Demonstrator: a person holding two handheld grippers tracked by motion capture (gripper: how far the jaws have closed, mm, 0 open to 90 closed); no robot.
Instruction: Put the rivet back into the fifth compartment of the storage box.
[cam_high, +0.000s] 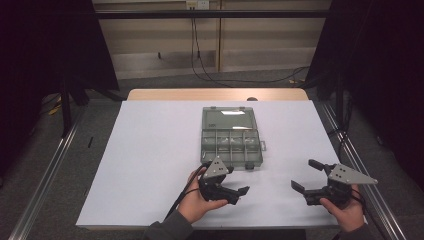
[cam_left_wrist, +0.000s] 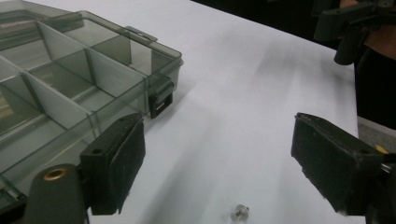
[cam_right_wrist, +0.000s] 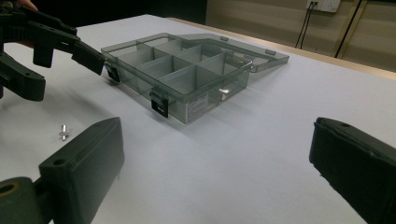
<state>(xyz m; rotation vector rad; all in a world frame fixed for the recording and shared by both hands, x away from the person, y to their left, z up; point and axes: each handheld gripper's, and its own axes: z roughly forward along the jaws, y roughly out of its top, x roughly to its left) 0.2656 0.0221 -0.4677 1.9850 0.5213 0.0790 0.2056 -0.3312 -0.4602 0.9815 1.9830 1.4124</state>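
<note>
High view: box (cam_high: 231, 138), lid open, mid-table; I hold both grippers near the front edge, left (cam_high: 239, 193) and right (cam_high: 306, 176) jaws wide, empty.

Left gripper view: tiny screw (cam_left_wrist: 239, 213) between my jaws, probably light, slippery; pinch its shank.

Right gripper view: screw (cam_right_wrist: 63, 132) near box front.

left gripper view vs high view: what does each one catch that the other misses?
Left gripper view alone: a small silver screw lying on the table between the left gripper's wide-open jaws, and a close look at the organizer box's black front latch.

High view alone: the box's lid folded back flat, both hands, the left gripper as a whole, the carpeted floor and the wall cables.

Both: the divided organizer box, the white table, and the right gripper, open.
</note>
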